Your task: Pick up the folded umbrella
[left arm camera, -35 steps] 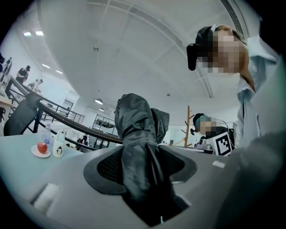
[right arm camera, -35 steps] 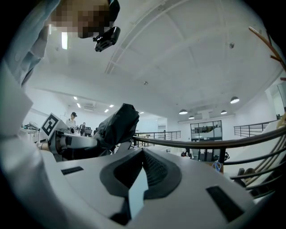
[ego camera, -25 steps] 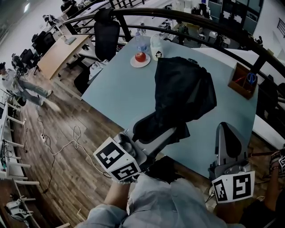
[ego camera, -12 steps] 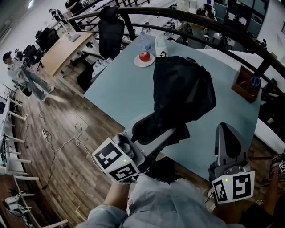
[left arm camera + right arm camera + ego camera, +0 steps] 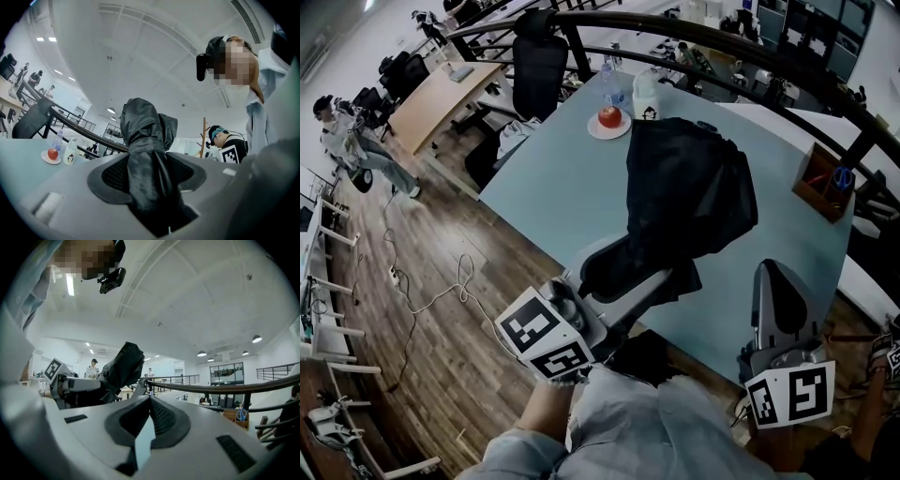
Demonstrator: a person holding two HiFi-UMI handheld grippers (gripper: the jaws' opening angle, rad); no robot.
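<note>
The left gripper [image 5: 622, 272] clamped the black folded umbrella [image 5: 689, 192] over the table [image 5: 553, 187]; the right gripper [image 5: 779, 274], jaws together, held nothing.

Far corner of my table [image 5: 562, 197]: apple [image 5: 609, 116] on plate [image 5: 596, 131], water bottle [image 5: 611, 82], white jug [image 5: 646, 97]. Right edge: wooden box [image 5: 821, 192] with scissors [image 5: 841, 178].

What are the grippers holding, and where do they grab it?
The left gripper is shut on the black umbrella, pinching its narrow bunched end. The right gripper is shut and holds nothing.
</note>
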